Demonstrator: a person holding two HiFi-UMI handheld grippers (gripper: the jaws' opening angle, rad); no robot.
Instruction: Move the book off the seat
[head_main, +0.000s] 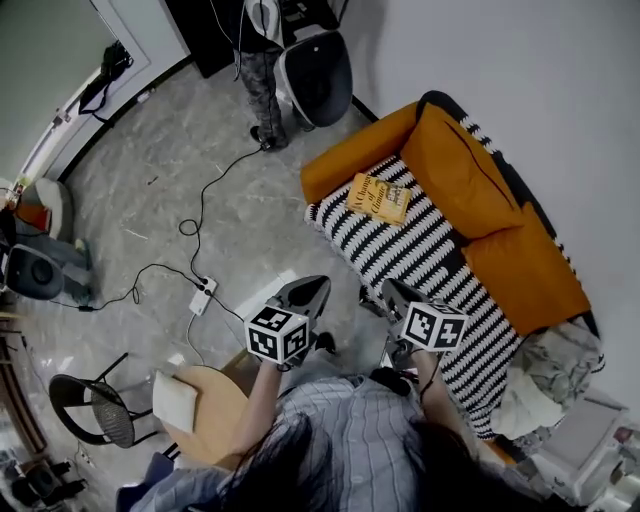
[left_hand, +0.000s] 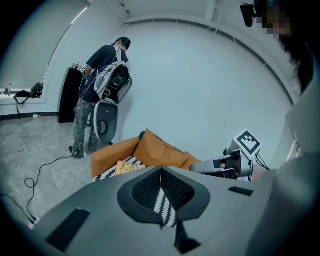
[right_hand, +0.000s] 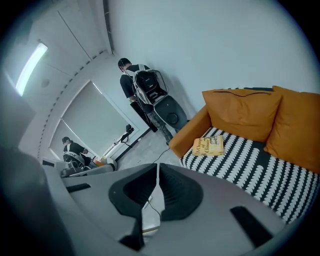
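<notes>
Yellow and flat, the book (head_main: 378, 198) lies on the stripy sofa seat (head_main: 405, 252), close to the orange armrest (head_main: 352, 152). It is at about twelve o'clock from the right gripper (head_main: 396, 294). The job is not begun: nobody touches the book. The left gripper (head_main: 308, 290) and the right one are both pressed together, pinching nothing, well apart from the book. No box or basket shows.

It looked like a recording studio dressed as a living room: bare white walls (head_main: 500, 50), grey stone-look floor (head_main: 160, 180), 1 orange sofa (head_main: 455, 160), a cable (head_main: 203, 195) trailing to a power strip (head_main: 203, 296), another person (head_main: 262, 80) wearing a backpack.
</notes>
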